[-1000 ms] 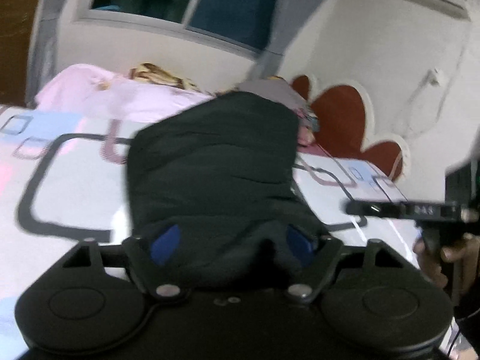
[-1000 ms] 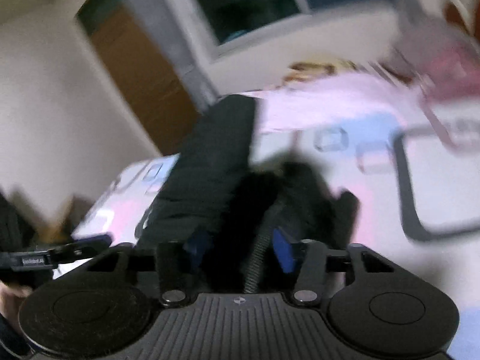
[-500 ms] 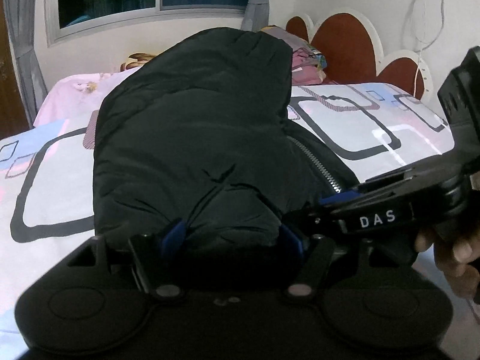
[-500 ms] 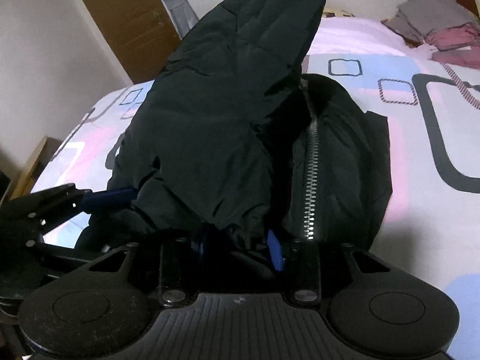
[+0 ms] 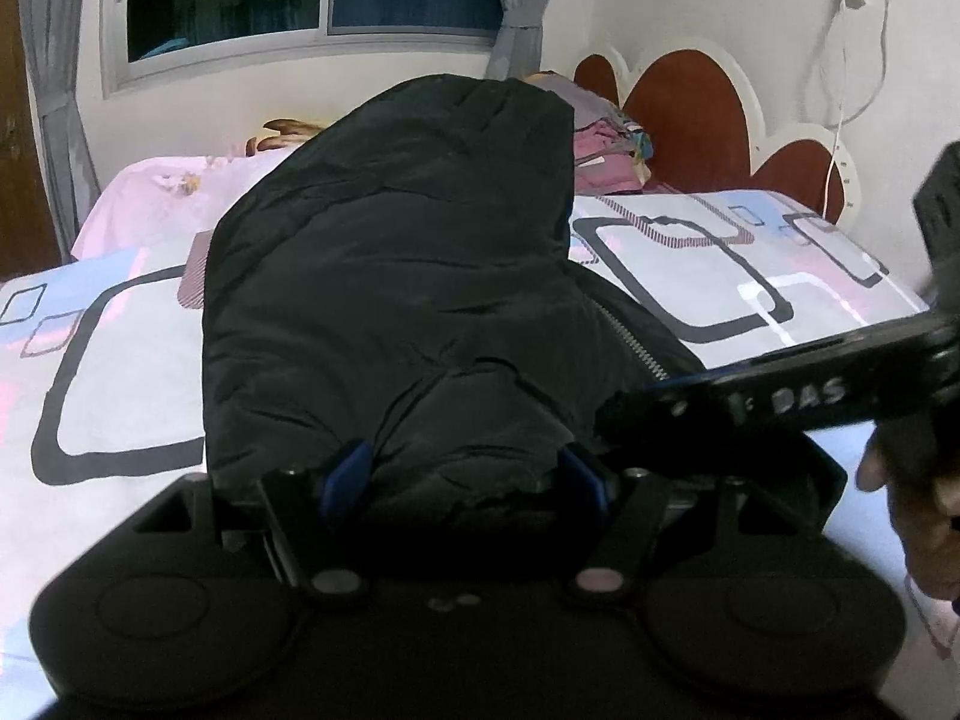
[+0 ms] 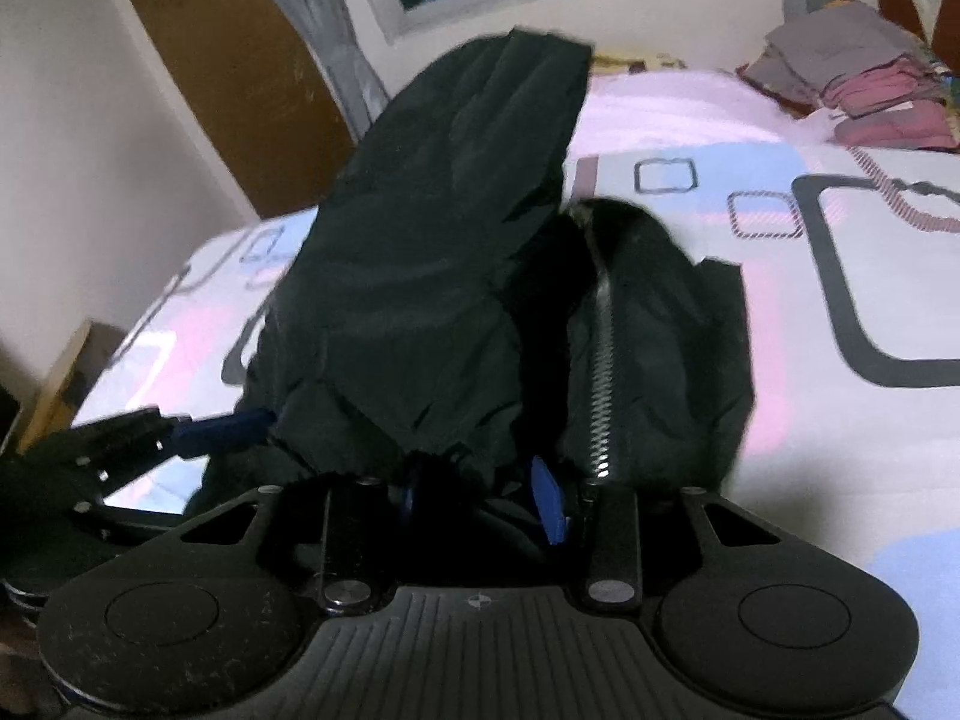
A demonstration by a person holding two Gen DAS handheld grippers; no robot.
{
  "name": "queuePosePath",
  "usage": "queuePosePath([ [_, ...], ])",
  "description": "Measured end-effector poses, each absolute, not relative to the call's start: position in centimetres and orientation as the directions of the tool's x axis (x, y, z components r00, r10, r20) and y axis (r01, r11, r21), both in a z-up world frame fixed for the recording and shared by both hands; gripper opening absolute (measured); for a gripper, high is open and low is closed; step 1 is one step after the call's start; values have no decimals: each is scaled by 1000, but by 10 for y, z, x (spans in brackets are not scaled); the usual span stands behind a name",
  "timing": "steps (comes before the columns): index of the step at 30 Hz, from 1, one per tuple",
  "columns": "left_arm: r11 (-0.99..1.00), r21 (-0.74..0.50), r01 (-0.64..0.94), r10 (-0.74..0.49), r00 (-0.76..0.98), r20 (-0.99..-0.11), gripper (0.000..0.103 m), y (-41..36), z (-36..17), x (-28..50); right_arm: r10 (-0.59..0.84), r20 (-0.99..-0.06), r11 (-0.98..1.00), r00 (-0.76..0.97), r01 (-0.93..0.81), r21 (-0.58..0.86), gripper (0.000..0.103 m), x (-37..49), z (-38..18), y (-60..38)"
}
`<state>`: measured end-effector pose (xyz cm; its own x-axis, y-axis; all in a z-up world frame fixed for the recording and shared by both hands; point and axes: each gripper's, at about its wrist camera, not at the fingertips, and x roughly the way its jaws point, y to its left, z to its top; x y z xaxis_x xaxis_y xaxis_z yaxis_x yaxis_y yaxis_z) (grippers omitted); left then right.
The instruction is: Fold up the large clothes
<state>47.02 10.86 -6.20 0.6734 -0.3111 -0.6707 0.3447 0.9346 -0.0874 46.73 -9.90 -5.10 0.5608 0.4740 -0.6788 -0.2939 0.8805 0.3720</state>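
A large black padded jacket (image 5: 390,276) with a silver zipper (image 6: 603,372) lies partly folded on the patterned bed sheet (image 5: 738,276). My left gripper (image 5: 462,474) is shut on a thick bunch of the jacket's near edge, blue pads on each side of the fabric. My right gripper (image 6: 480,492) is shut on the jacket's gathered hem (image 6: 384,450) just left of the zipper. Each gripper shows in the other's view: the right one (image 5: 780,402) at the right, the left one (image 6: 180,432) at the lower left.
A stack of folded grey and pink clothes (image 6: 858,78) sits at the bed's far corner by the red headboard (image 5: 690,114). A pink blanket (image 5: 180,192) lies under the window. A brown door (image 6: 234,78) stands left of the bed.
Both grippers have come down toward the bed with the jacket's edge held, and the fold of black fabric now lies lower over the rest of the jacket. The grippers stay close together.
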Motion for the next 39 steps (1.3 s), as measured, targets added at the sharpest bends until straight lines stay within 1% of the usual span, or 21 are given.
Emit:
queuePosePath([
  [14,941,-123,317,-320,702,-636,66,114,-41,451,474,-642,880,603,-316,353,39,455,-27,-105],
  [18,947,-118,299,-306,727,-615,66,117,-28,438,467,-616,884,634,-315,346,39,447,-11,-112],
  [21,959,-99,265,-271,761,-590,67,123,-12,412,437,-597,899,674,-306,313,39,422,4,-129],
  [23,971,-95,220,-235,790,-566,71,127,-4,387,390,-593,921,704,-297,253,39,395,12,-141],
  [26,981,-99,165,-192,818,-543,79,127,6,346,362,-602,932,711,-290,218,39,353,15,-156],
  [28,986,-91,137,-165,832,-530,99,120,7,319,348,-607,937,714,-280,208,40,325,14,-163],
  [29,989,-89,122,-151,838,-525,103,115,7,304,334,-613,942,716,-267,201,58,310,14,-166],
  [30,990,-84,109,-137,842,-523,103,111,7,292,315,-611,949,726,-252,189,96,297,13,-169],
  [31,992,-78,101,-127,840,-527,103,105,6,279,309,-594,951,742,-254,178,103,279,14,-173],
  [34,995,-65,79,-101,834,-543,103,91,8,248,307,-609,950,731,-270,156,103,242,15,-177],
  [36,993,-88,74,-110,824,-556,103,84,11,230,280,-613,958,739,-261,122,103,216,17,-177],
  [39,993,-84,78,-111,827,-551,103,71,18,201,260,-619,962,742,-257,95,103,184,19,-178],
])
